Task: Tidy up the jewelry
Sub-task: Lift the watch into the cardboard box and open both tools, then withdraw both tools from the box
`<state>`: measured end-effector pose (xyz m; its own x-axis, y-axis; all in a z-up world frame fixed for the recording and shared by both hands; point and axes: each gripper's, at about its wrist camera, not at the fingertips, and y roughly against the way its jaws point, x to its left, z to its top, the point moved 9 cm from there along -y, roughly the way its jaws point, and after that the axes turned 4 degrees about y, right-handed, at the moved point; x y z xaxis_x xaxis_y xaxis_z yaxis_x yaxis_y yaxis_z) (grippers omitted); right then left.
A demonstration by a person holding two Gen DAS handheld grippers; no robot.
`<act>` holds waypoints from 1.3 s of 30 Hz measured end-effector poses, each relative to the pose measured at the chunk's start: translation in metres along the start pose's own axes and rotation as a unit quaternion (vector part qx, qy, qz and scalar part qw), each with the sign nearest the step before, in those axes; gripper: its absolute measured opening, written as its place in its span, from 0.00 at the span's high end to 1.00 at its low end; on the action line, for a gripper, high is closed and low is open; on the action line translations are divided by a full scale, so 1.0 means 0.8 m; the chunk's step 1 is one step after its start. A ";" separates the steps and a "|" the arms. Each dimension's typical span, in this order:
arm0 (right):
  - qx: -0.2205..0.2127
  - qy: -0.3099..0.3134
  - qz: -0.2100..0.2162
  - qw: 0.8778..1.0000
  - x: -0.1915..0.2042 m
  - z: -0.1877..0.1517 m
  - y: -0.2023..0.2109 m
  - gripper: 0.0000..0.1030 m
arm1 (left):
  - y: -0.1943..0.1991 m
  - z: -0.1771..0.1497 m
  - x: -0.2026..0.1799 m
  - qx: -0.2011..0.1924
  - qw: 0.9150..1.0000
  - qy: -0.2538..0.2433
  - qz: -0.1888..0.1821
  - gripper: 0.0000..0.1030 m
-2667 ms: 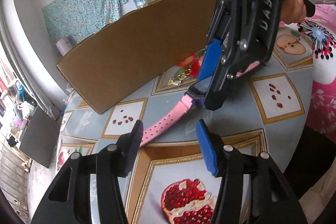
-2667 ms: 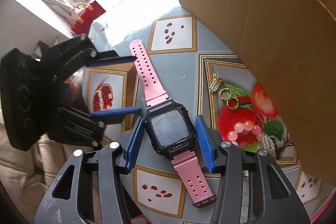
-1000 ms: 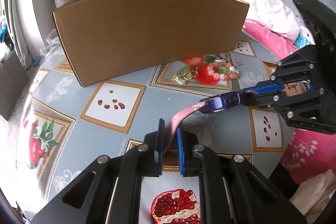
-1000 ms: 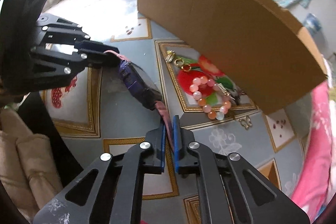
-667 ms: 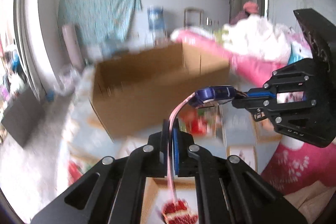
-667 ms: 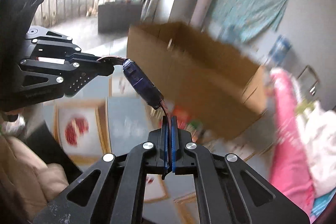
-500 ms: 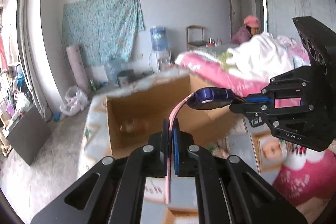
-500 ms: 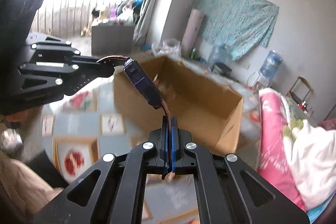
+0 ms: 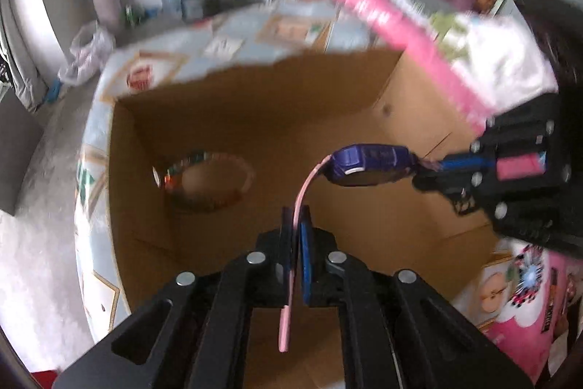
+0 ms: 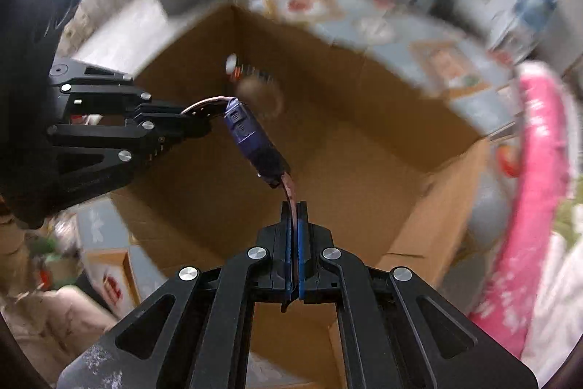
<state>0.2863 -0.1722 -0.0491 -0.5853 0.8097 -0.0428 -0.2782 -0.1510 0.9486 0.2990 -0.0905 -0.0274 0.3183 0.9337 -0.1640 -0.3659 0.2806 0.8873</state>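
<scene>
A pink-strapped watch with a dark blue case (image 9: 368, 163) hangs in the air between my two grippers, over the open cardboard box (image 9: 255, 104). My left gripper (image 9: 297, 236) is shut on one pink strap. My right gripper (image 10: 295, 236) is shut on the other strap, and the watch case (image 10: 251, 137) shows ahead of it. Each gripper appears in the other's view, the right one (image 9: 448, 166) and the left one (image 10: 189, 123). A beaded bracelet (image 9: 204, 177) lies on the box floor; it also shows blurred in the right wrist view (image 10: 255, 86).
The box (image 10: 419, 133) stands on a table with a fruit-patterned cloth (image 9: 145, 68). A pink and white blanket (image 9: 419, 42) lies to the right. Both views are motion-blurred.
Both grippers have carried the watch up from the table and forward over the box; I now look down into the box instead of at its front wall.
</scene>
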 end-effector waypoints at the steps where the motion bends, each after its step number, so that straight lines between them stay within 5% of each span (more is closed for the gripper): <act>1: 0.020 0.002 0.003 1.000 -0.004 0.000 -0.013 0.99 | -0.007 -0.003 0.003 0.010 1.000 0.007 -0.007 0.87; 6: 0.098 0.027 -0.024 0.995 -0.021 -0.006 -0.066 0.99 | -0.006 -0.008 0.014 -0.003 1.000 0.017 -0.023 0.74; 11: 0.106 0.024 -0.033 0.994 -0.031 0.002 -0.069 0.98 | 0.025 -0.016 0.023 -0.033 0.998 0.029 -0.036 0.72; 13: 0.098 0.017 -0.057 0.993 -0.043 0.010 -0.062 0.84 | 0.040 -0.022 0.024 -0.046 0.997 0.033 -0.044 0.70; 15: 0.081 0.002 -0.076 0.994 -0.056 0.017 -0.050 0.74 | 0.052 -0.027 0.027 -0.060 0.997 0.037 -0.042 0.67; 24: -0.038 -0.046 -0.083 0.995 -0.051 0.021 0.042 0.59 | 0.137 -0.065 0.031 -0.170 0.984 0.044 -0.031 0.55; 30: -0.195 -0.088 -0.050 0.976 -0.016 -0.014 0.148 0.44 | 0.184 -0.124 0.028 -0.231 0.972 0.040 -0.032 0.38; 35: -0.301 -0.105 -0.021 0.948 0.043 -0.079 0.212 0.30 | 0.154 -0.188 0.018 -0.195 0.980 0.038 -0.016 0.21; 39: -0.274 -0.158 -0.033 0.948 0.070 -0.135 0.167 0.19 | 0.083 -0.230 0.013 -0.123 0.990 0.038 0.051 0.20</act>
<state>0.1341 -0.2086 0.0413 -0.3192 0.9442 0.0818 -0.7110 -0.2956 0.6380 0.1170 -0.0209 -0.0492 0.2054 0.9714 -0.1188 -0.5980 0.2207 0.7705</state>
